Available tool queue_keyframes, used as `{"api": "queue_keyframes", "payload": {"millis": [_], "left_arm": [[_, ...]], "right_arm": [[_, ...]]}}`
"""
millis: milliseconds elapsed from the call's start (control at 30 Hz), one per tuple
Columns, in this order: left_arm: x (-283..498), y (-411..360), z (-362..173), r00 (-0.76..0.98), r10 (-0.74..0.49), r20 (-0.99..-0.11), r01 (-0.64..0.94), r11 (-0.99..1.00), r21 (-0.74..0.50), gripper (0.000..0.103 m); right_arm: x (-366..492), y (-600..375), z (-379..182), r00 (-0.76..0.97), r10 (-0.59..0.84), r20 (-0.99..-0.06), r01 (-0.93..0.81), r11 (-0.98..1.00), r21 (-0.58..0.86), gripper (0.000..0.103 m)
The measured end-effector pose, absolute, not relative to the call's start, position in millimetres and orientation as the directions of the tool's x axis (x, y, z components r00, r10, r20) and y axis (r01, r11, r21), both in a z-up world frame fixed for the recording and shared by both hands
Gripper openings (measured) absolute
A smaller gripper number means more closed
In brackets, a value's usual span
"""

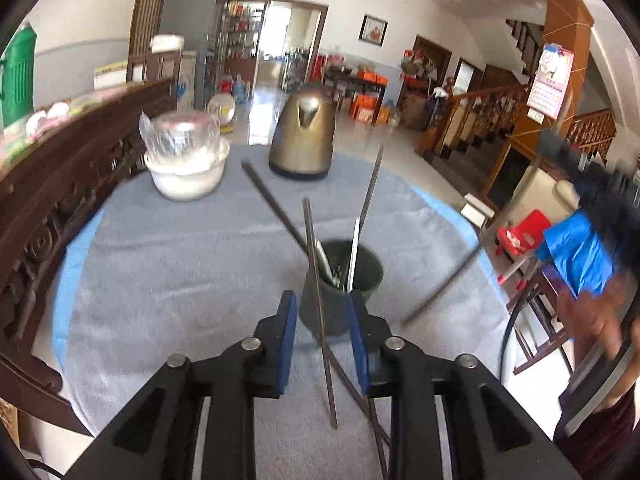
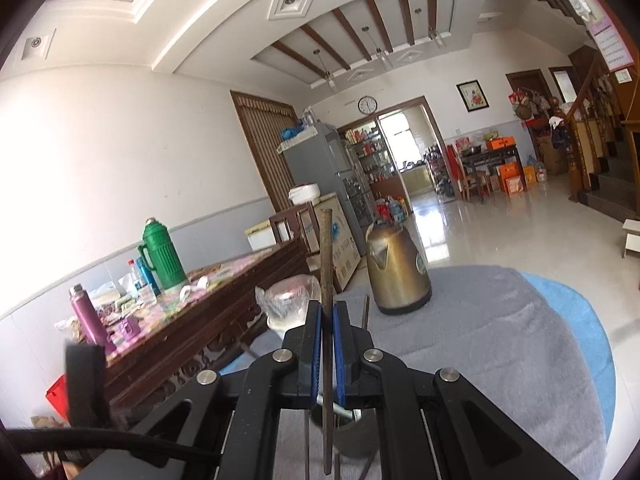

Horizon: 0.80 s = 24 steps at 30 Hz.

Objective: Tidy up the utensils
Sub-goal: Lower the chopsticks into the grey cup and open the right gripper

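The left gripper's [image 1: 322, 320] blue fingers [image 1: 289, 320] stand a little apart, and a thin dark chopstick [image 1: 320, 320] passes through the gap without either pad pressing on it. The right gripper's [image 2: 327, 322] fingers [image 2: 315, 340] are squeezed tight on another chopstick [image 2: 326, 264], which stands nearly straight up, its brown top poking high above the pads.

The dark cup [image 1: 340, 284] is the thing to go by. It sits on the grey cloth [image 1: 180, 260] just beyond the left fingers. Several sticks stand inside it and lean out over its rim, among them a white one [image 1: 354, 252]. One more dark stick [image 1: 444, 276] slants in the air to the right of the cup, blurry. In the right wrist view the cup is mostly hidden below the gripper.

Behind the cup, a bit to the left, sits a white bowl [image 1: 186, 172] with a shiny thing wrapped in clear plastic on top. Straight behind the cup stands a gold kettle [image 1: 302, 136] at the far edge of the cloth. To the left of the cup runs a dark wooden bench [image 1: 68, 168]. A blurry hand [image 1: 592, 320] shows far to the right of the cup.
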<state>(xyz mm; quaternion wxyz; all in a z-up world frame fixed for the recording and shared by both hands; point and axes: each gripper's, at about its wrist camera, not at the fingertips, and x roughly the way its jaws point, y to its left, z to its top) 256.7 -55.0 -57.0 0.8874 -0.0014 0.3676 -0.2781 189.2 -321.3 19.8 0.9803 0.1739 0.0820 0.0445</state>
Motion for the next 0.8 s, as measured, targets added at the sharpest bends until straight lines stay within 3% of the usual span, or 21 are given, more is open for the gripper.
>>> {"api": "queue_keyframes", "payload": {"millis": [267,500,667,700,800], "left_arm": [[268,-67,-106,0.502,-0.467,-0.728,0.473,0.853,-0.221,0.027],[280,-76,-130,0.460,-0.466,-0.756,0.466,0.851,-0.240,0.027],[291,-81,-132,0.437,-0.488,-0.755,0.472,0.839,-0.269,0.027],[293,-83,-133,0.435,-0.486,-0.758,0.471,0.840,-0.269,0.027],[297,-87,-137,0.419,-0.490,-0.765,0.471,0.837,-0.278,0.027]], "right_arm": [[221,-318,29,0.997,0.032,-0.075,-0.004,0.938,0.347,0.006],[263,-301,-7,0.978,0.003,-0.210,0.053,0.965,0.259,0.006],[268,-305,-26,0.953,0.068,-0.294,0.027,0.951,0.307,0.009],[267,-307,-28,0.951,0.076,-0.299,0.024,0.949,0.316,0.011],[254,-316,-33,0.949,0.095,-0.300,0.020,0.933,0.358,0.031]]}}
